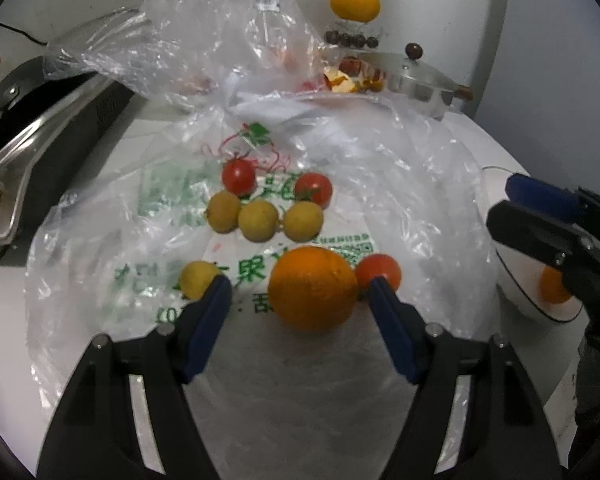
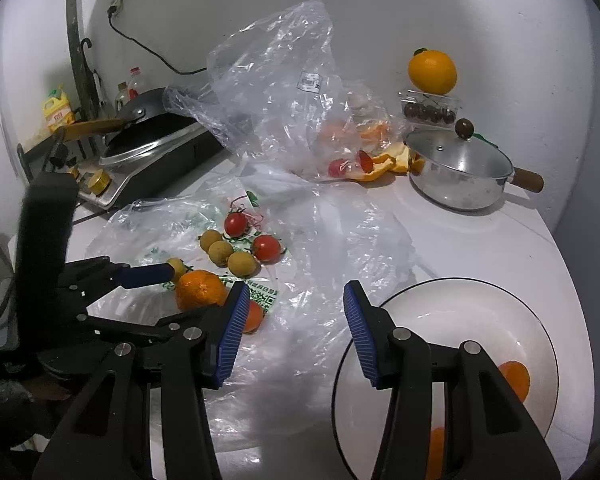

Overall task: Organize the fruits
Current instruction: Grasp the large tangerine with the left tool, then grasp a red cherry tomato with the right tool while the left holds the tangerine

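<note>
A large orange (image 1: pixel 313 288) lies on a flattened printed plastic bag (image 1: pixel 172 200). My left gripper (image 1: pixel 300 292) is open around it, with a gap at the left pad and the right pad close beside the fruit. Cherry tomatoes (image 1: pixel 239 177) and several small yellow-brown longans (image 1: pixel 258 220) lie just beyond; another tomato (image 1: pixel 379 272) sits behind the right finger. My right gripper (image 2: pixel 294 312) hangs open and empty over the bag, next to a white plate (image 2: pixel 460 300) that holds orange fruit (image 2: pixel 514 376).
A lidded steel pot (image 2: pixel 460 176) stands at the back right, with orange peel (image 2: pixel 384 166) beside it. An orange (image 2: pixel 432 72) rests on a clear box of dark fruit. A cooker with a pan (image 2: pixel 148 148) stands at the left. A crumpled clear bag (image 2: pixel 268 80) rises behind.
</note>
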Available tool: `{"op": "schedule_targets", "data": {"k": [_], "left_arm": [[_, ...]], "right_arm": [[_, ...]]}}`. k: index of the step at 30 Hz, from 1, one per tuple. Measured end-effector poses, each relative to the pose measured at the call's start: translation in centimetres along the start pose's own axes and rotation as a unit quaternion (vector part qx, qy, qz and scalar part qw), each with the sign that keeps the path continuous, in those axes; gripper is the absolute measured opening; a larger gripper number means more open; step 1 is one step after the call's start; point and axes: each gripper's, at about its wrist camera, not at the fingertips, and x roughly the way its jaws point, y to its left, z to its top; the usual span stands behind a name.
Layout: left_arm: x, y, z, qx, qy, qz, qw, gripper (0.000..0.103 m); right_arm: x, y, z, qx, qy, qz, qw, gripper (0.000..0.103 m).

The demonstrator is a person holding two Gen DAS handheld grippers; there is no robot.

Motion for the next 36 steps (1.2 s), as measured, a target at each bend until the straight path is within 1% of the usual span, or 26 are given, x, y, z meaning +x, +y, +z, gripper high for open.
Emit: {"op": "schedule_targets", "data": {"k": [1, 3, 4, 5, 6, 12, 21, 25, 26, 30, 36], "left_arm": [[0.0, 0.0, 0.0, -0.001, 0.0, -0.004, 1.0, 0.068], [0.1, 0.0, 0.0, -0.001, 0.004, -0.011, 0.9999, 0.054], [0.2, 0.0, 0.0, 0.0, 0.005, -0.015, 0.9999, 0.052], [0.3, 0.1, -0.1, -0.002, 0.007, -0.024, 0.9997, 0.048], [0.3, 0.1, -0.2, -0.003, 0.007, -0.026, 0.9996, 0.047], [-0.5, 0.5, -0.7, -0.012, -0.002, -0.041, 0.9991, 0.046], [-3.5, 2.6, -1.0, -0.022, -0.032, -0.036, 0.9986, 0.046], [-4.2, 3.8, -1.3, -0.034, -0.039, -0.034, 0.9981, 0.046], [-4.3, 4.1, -1.4, -0.037, -0.041, -0.035, 0.9979, 0.046], [-4.7, 5.2, -1.7, -0.047, -0.048, -0.038, 0.997, 0.046], [-5.1, 6.0, -2.0, -0.047, -0.056, -0.038, 0.9966, 0.046]], "right_arm": [[0.0, -0.1, -0.1, -0.001, 0.001, -0.002, 1.0, 0.052], [0.1, -0.2, -0.2, 0.0, 0.003, -0.004, 1.0, 0.052], [0.2, -0.2, -0.3, 0.0, 0.004, -0.005, 1.0, 0.052], [0.2, -0.2, -0.4, 0.0, 0.005, -0.005, 1.0, 0.052], [0.1, -0.1, -0.4, -0.001, 0.005, -0.005, 1.0, 0.052], [0.4, 0.9, -0.4, -0.013, 0.011, -0.003, 1.0, 0.052], [1.3, 3.7, 0.0, -0.039, 0.024, 0.001, 0.999, 0.051], [2.4, 4.8, 0.2, -0.047, 0.04, 0.001, 0.998, 0.049], [2.7, 5.0, 0.2, -0.049, 0.043, 0.001, 0.998, 0.047], [4.1, 5.7, 0.3, -0.052, 0.058, 0.0, 0.997, 0.046], [6.0, 6.2, 0.2, -0.054, 0.081, -0.012, 0.995, 0.044]]}}
